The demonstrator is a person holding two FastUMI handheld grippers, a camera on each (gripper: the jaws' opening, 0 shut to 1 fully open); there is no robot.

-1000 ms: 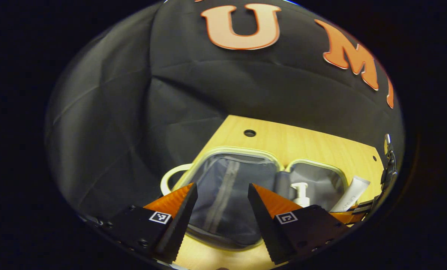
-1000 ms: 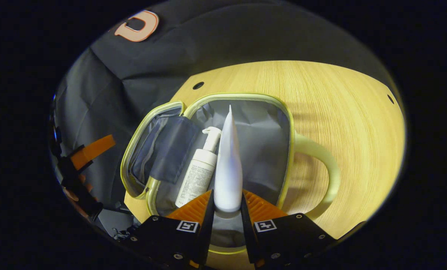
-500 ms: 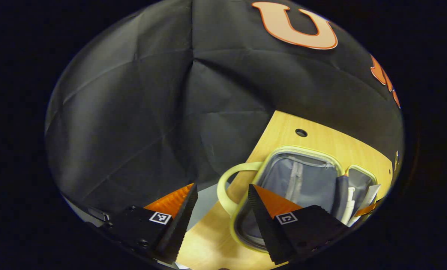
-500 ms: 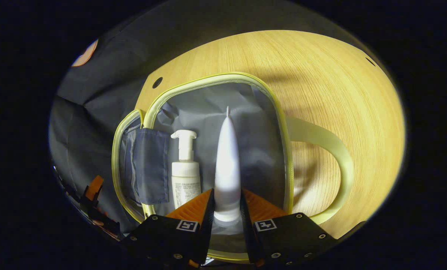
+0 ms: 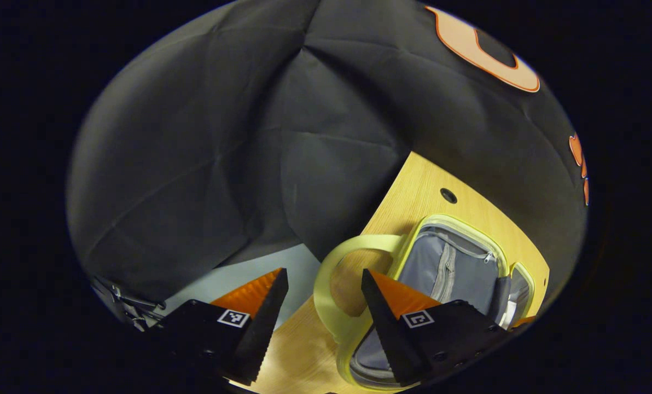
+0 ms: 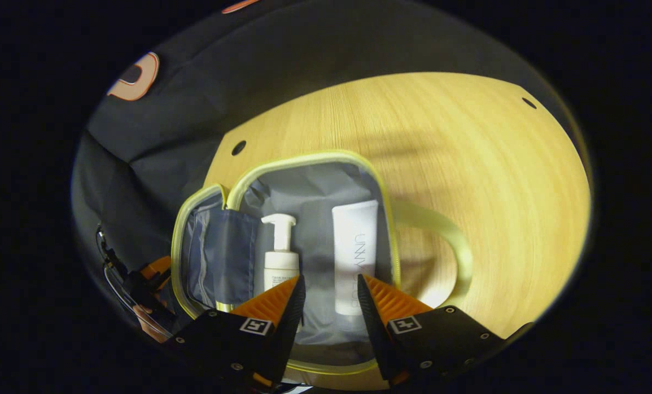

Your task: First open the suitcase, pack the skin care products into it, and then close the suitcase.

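A: Open suitcase (image 6: pixel 309 180) flat on the tabletop (image 6: pixel 468 164). Two skin care things inside the bigger half: pump bottle (image 6: pixel 280 257) and white tube (image 6: pixel 354 246), side by side, not touching.

B: And the right gripper (image 6: pixel 330 290)?

A: Wide open, holding nothing. Up above the near end of the tube, fingers on each side of the gap between the bottle and the tube.

B: Left gripper (image 5: pixel 324 298)?

A: Open too, empty. Off by the edge of the tabletop, right by the suitcase's looped handle (image 5: pixel 334 284). Other half of the suitcase, the lid (image 5: pixel 446 262), lying flat there with its zip pocket showing.

B: So which step?

A: Looks like packing done, both things in. Probably closing next.

B: What for that?

A: Grab the rim of the lid, swing the lid over the bottle and tube, keep both lying flat so nothing sticks out, then press shut.
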